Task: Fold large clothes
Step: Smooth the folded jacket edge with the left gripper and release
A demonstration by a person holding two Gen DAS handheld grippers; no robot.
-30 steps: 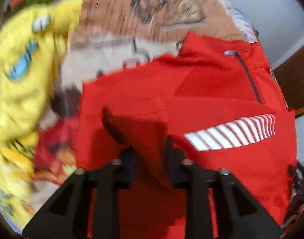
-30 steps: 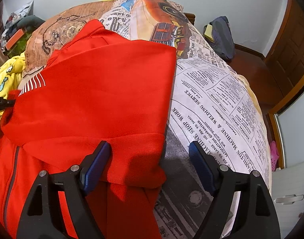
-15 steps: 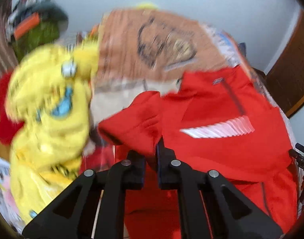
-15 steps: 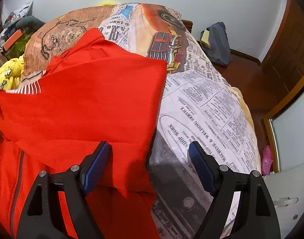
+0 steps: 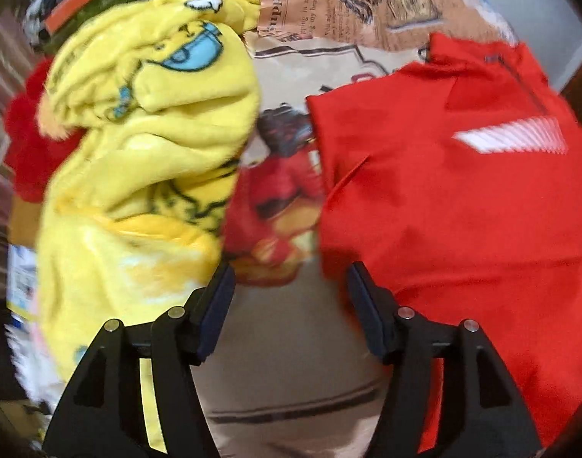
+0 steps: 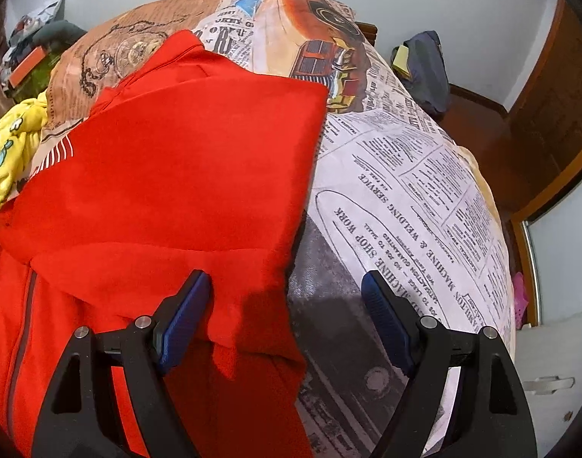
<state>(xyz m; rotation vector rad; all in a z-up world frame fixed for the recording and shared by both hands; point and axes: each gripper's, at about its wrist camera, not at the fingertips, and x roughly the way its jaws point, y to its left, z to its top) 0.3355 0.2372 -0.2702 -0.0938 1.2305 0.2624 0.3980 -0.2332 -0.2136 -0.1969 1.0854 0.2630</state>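
While spread on the bed: red zip-neck fabric garment (image 6: 169, 175), folded.
Left hand-held gripper (image 5: 291, 297): jaws just parted, empty.
Right hand-held gripper (image 6: 287, 305): agape, astride garment's edge.

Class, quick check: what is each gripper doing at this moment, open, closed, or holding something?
Left gripper: open, jaws have just been opening, nothing between them; red jacket beside it.
Right gripper: open, holding nothing; the jacket's edge lies between its jaws, ungripped.

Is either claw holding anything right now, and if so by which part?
Nothing is held. The left claw has just been opening, with nothing between its pads; the right claw stands open over the red jacket's edge.
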